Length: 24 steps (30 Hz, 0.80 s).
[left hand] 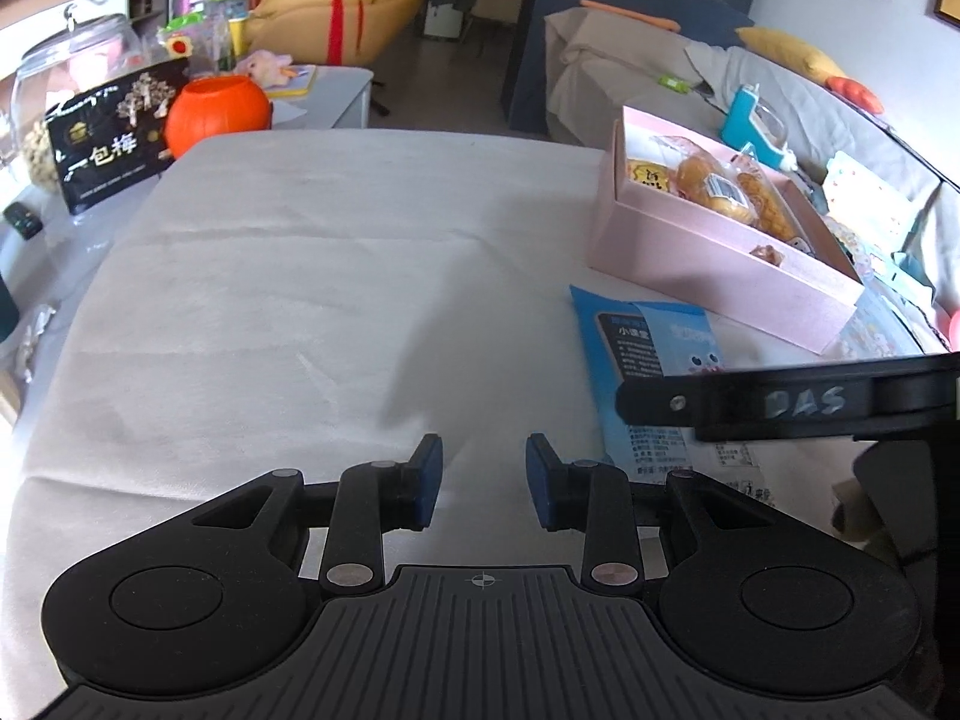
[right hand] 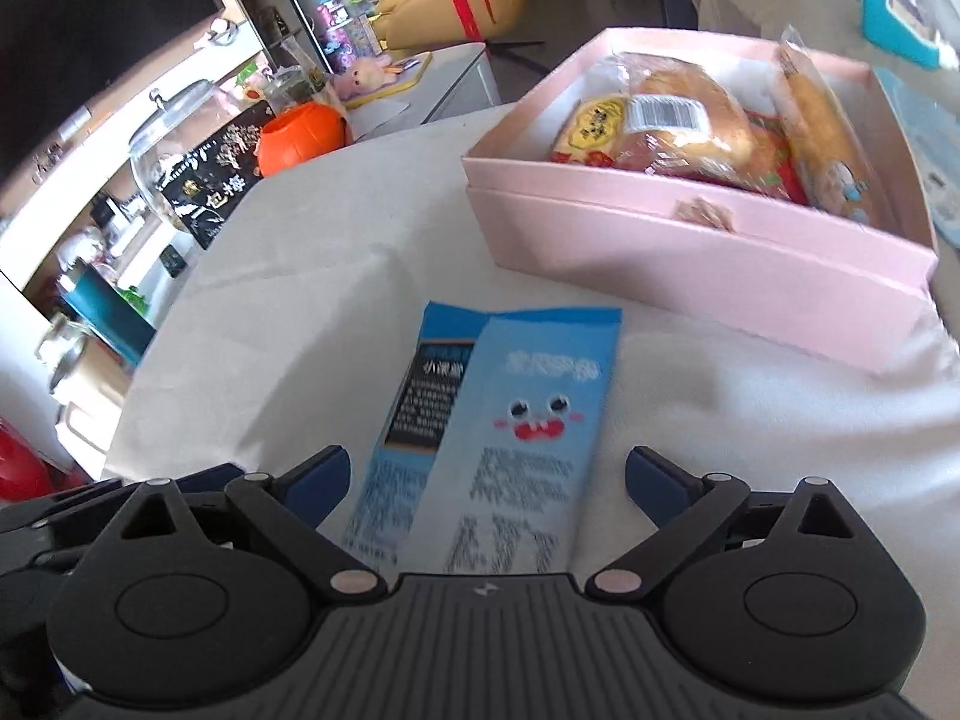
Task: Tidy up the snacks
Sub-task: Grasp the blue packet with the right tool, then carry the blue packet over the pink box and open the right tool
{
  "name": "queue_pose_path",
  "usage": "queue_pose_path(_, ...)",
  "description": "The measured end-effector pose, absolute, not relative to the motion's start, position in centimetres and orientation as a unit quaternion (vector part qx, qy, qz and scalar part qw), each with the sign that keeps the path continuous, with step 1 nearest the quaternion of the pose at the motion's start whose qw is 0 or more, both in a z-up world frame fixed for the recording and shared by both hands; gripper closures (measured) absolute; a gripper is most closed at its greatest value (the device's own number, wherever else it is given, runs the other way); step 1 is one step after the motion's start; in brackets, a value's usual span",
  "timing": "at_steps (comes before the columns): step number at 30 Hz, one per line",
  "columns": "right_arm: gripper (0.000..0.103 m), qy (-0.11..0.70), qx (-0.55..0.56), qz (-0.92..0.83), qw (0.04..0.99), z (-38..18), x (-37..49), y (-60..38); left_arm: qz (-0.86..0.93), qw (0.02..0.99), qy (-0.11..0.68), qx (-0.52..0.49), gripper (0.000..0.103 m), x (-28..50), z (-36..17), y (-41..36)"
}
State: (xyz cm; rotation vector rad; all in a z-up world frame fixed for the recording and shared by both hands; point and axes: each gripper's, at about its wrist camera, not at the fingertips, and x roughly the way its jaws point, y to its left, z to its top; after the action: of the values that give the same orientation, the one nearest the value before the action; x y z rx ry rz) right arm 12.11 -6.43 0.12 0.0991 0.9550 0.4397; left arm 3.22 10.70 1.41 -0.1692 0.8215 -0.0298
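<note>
A light blue snack packet [right hand: 510,420] with a cartoon face lies flat on the white tablecloth [right hand: 336,276], just in front of the pink box [right hand: 690,258]. My right gripper [right hand: 489,468] hangs over the packet's near end, open wide, its blue pads on either side and clear of the wrapper. The pink box [left hand: 690,252] holds several wrapped breads [right hand: 678,114] and pastries. My left gripper [left hand: 485,480] hovers over bare cloth to the left of the packet [left hand: 648,348], narrowly open with nothing between the pads. One black finger [left hand: 750,402] of the right gripper crosses the packet in the left wrist view.
An orange pumpkin bucket [left hand: 216,108], a black snack bag [left hand: 114,138] and a glass jar [left hand: 72,54] stand past the table's far left corner. A grey sofa [left hand: 840,120] strewn with packets lies behind the box. Bare cloth [left hand: 300,300] spreads left of the packet.
</note>
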Motion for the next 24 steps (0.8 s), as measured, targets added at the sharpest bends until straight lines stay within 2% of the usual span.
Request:
queue_pose_path(6, 0.008, 0.434, -0.021, 0.222, 0.873, -0.2, 11.2, -5.3, -0.026, 0.911, 0.405, -0.076, 0.069, 3.0, 1.0, 10.4)
queue_pose_path(10, 0.022, 0.427, -0.035, 0.24, 0.871, 0.2, 10.4, -6.9, -0.042, 0.911, 0.401, -0.089, 0.069, 2.9, 1.3, 10.3)
queue_pose_path(18, 0.022, 0.412, -0.066, 0.228, 0.88, 0.5, 8.5, -11.1, -0.08, 0.904, 0.408, -0.097, 0.07, 3.2, 1.2, 8.9)
queue_pose_path(24, 0.009, 0.424, -0.041, 0.216, 0.878, -0.1, 8.7, -12.6, -0.087, 0.905, 0.409, -0.077, 0.07, 3.6, 1.5, 7.5)
